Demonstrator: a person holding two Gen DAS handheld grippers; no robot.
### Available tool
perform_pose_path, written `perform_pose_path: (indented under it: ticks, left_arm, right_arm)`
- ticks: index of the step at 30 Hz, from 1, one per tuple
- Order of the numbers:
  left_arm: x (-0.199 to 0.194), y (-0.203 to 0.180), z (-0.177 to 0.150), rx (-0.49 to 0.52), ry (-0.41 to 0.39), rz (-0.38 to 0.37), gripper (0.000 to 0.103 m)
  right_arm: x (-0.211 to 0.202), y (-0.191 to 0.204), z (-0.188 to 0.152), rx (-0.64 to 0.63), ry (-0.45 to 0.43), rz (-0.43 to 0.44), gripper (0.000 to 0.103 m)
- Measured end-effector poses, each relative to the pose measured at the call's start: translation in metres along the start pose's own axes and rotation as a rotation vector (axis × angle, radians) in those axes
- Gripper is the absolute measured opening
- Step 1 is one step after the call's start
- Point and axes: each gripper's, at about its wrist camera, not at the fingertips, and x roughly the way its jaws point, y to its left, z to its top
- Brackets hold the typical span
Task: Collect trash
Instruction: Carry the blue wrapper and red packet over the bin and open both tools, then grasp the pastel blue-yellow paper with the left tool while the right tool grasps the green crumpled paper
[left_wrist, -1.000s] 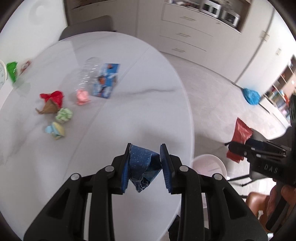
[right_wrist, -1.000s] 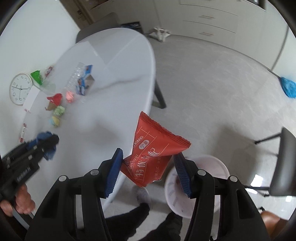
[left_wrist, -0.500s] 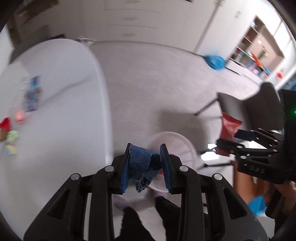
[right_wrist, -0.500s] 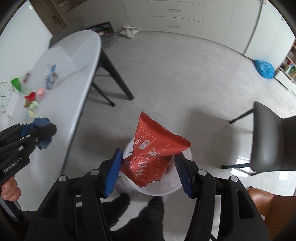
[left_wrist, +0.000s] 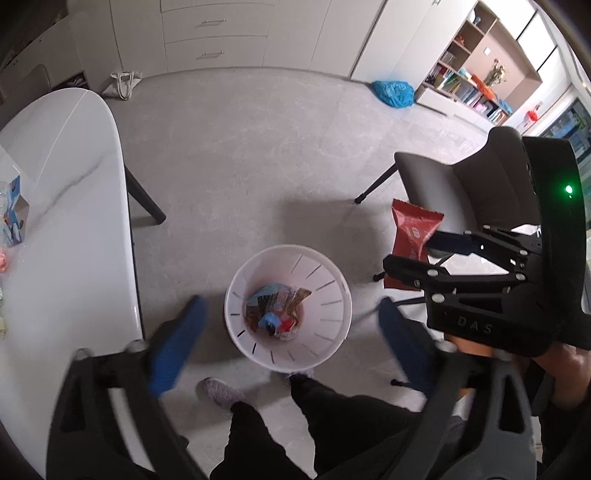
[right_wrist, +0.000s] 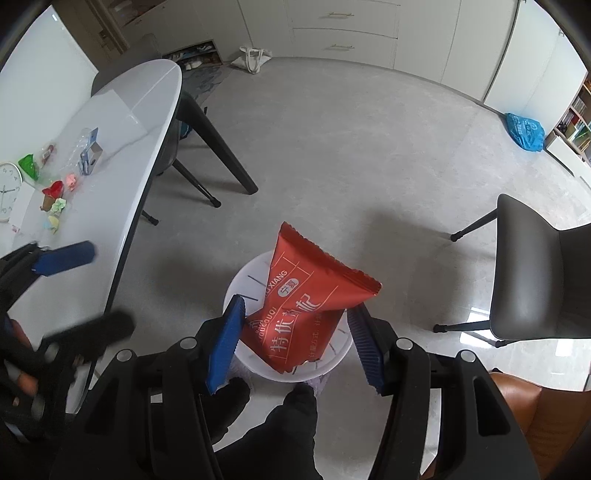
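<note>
The left gripper (left_wrist: 288, 332) hangs over the white bin (left_wrist: 332, 295) at the lower centre of its view, fingers spread wide and blurred, nothing between them. Several wrappers already lie in the bottom of the bin, so part of the collecting looks done. The right gripper (right_wrist: 295, 336) grips a red snack packet (right_wrist: 306, 310) above the same bin, low in its frame; that packet has not gone in.

More remains on the white table (right_wrist: 122, 122): in the left of the right wrist view sit a small blue-and-white carton (right_wrist: 89, 157), a green scrap (right_wrist: 28, 164) and a cluster of small coloured wrappers (right_wrist: 55, 199).

Only the left wrist view looks into the bin; the packet hides its inside from the right camera. Only the right wrist view shows most of the table's litter. What exactly lies in the bin is hard to tell, perhaps a blue scrap among foil.
</note>
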Motion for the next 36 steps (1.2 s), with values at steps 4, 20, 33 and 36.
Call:
perform_pose_path:
  ticks: [4, 20, 33, 36]
  left_arm:
    - [-0.011, 0.002, -0.001, -0.011, -0.027, 0.002, 0.095]
    - [-0.056, 0.071, -0.025, -0.208, -0.131, 0.103, 0.095]
    - [-0.085, 0.165, -0.062, -0.432, -0.181, 0.244, 0.095]
    - [-0.093, 0.188, -0.071, -0.48, -0.198, 0.278, 0.095]
  right_arm:
    - [0.002, 0.001, 0.0, -0.002, 0.004, 0.007, 0.058]
    - [0.006, 0.029, 0.003, -0.04, -0.004, -0.044, 0.1]
    - [0.011, 0.093, 0.028, -0.111, -0.02, 0.021, 0.1]
    - [0.014, 0.118, 0.039, -0.145, -0.027, 0.048, 0.1]
